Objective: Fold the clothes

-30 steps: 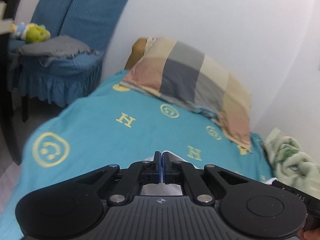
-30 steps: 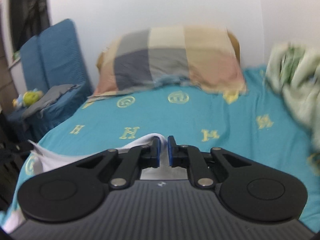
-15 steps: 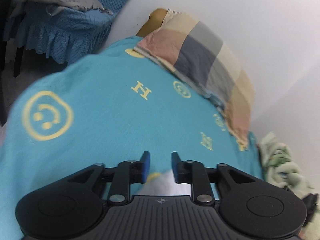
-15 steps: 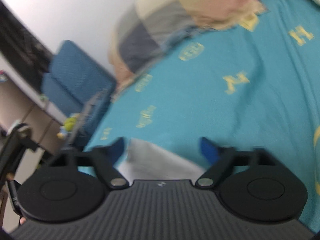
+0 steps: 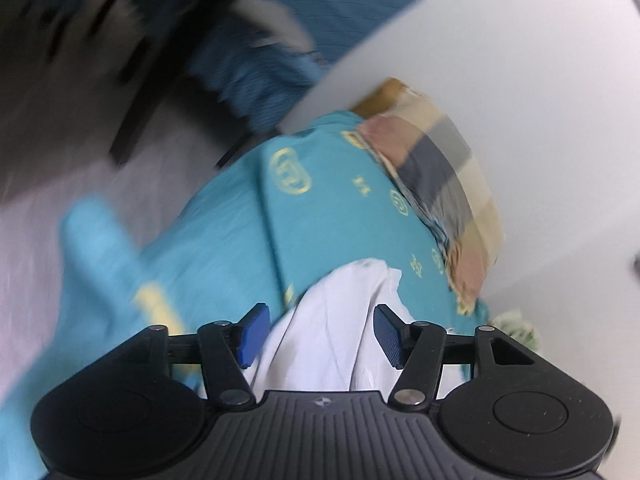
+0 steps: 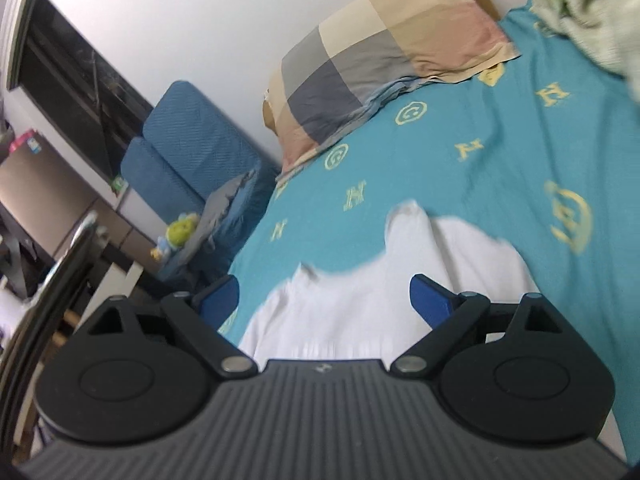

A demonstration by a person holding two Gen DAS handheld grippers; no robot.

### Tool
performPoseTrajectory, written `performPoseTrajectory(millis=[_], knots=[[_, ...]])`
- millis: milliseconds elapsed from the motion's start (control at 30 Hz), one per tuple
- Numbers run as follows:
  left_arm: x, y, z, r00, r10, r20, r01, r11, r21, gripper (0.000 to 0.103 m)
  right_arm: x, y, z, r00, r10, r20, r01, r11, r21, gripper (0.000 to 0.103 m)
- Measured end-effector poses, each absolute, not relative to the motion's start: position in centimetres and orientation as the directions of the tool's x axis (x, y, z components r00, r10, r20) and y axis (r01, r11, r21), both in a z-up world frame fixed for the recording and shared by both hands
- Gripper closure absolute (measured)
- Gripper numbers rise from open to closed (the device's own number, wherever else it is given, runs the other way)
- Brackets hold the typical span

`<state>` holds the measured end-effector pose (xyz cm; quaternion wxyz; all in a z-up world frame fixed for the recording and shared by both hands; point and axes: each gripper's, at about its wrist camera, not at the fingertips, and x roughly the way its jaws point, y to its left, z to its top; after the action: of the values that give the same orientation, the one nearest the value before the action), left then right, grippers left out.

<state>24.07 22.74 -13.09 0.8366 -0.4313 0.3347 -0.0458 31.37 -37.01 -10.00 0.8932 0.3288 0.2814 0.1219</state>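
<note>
1. Your left gripper [image 5: 316, 334]: the blue pads [image 5: 251, 334] stand apart, having just been opening. White cloth shows in the gap, but neither pad presses on it.
2. Your right gripper [image 6: 324, 300]: the jaws are spread wide, gripping nothing — they too have just been opening.
3. White garment [image 6: 404, 280]: it lies loose and rumpled on the bed [image 6: 500, 152], near its foot end, directly below both grippers. One narrow part reaches toward the pillow [image 6: 384, 64].
4. Bed: covered by a turquoise sheet printed with yellow letters and smiling faces; the checked pillow rests at the head, against the white wall.
5. Surroundings: a pale green blanket [image 6: 580, 12] is bunched at the far right edge of the bed — a blue chair [image 6: 192, 156] stands beside the bed's left side.
</note>
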Motion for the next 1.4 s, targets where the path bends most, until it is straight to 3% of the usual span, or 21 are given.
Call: performPoseTrajectory(millis=[200, 400, 500, 567, 700, 900, 1100, 1200, 1300, 1367, 1400], knots=[[20.7, 24.4, -15.1, 0.704, -0.398, -0.588, -0.38, 0.489, -0.785, 0.044, 17.4, -35.9, -9.1, 0.839, 0.319, -0.44, 0.075, 0.735, 0.674, 0.009], [19.9, 23.9, -16.8, 0.679, -0.383, -0.626, -0.411, 0.509, -0.757, 0.048, 10.6, -34.0, -9.2, 0.818, 0.327, -0.473, 0.137, 0.688, 0.713, 0.009], [20.8, 23.3, -17.3, 0.683, -0.39, -0.617, -0.386, 0.525, -0.759, 0.062, 9.8, -33.2, -9.7, 0.832, 0.302, -0.466, 0.139, 0.7, 0.701, 0.009], [21.8, 22.9, -17.4, 0.692, -0.392, -0.607, -0.352, 0.551, -0.757, 0.102, 10.4, -32.7, -10.4, 0.826, 0.293, -0.482, 0.14, 0.721, 0.678, 0.009], [22.6, 23.2, -15.0, 0.759, -0.354, -0.547, -0.287, 0.573, -0.768, 0.101, 11.3, -31.8, -11.5, 0.817, 0.265, -0.512, 0.148, 0.762, 0.63, 0.01], [26.9, 24.8, -8.0, 0.839, -0.212, -0.5, -0.253, 0.663, -0.705, 0.101, 12.0, -32.2, -11.3, 0.854, 0.237, -0.464, 0.121, 0.776, 0.619, 0.01], [34.3, 24.9, -6.1, 0.835, -0.024, -0.55, -0.339, 0.765, -0.548, 0.101, 14.3, -32.4, -12.3, 0.858, 0.217, -0.465, 0.126, 0.79, 0.6, 0.01], [37.0, 24.6, -8.8, 0.8, -0.053, -0.598, -0.356, 0.759, -0.544, 0.1, 15.7, -32.3, -13.0, 0.855, 0.21, -0.475, 0.122, 0.808, 0.576, 0.01], [37.1, 24.7, -11.2, 0.789, -0.103, -0.606, -0.357, 0.726, -0.588, 0.089, 16.8, -32.0, -13.9, 0.843, 0.208, -0.495, 0.118, 0.827, 0.55, 0.01], [36.2, 25.0, -12.1, 0.795, -0.127, -0.593, -0.355, 0.694, -0.626, 0.067, 17.3, -31.8, -14.3, 0.837, 0.221, -0.501, 0.112, 0.827, 0.552, 0.01], [35.6, 25.1, -12.5, 0.8, -0.138, -0.584, -0.354, 0.677, -0.645, 0.065, 17.3, -31.7, -14.3, 0.836, 0.227, -0.499, 0.106, 0.826, 0.554, 0.01]])
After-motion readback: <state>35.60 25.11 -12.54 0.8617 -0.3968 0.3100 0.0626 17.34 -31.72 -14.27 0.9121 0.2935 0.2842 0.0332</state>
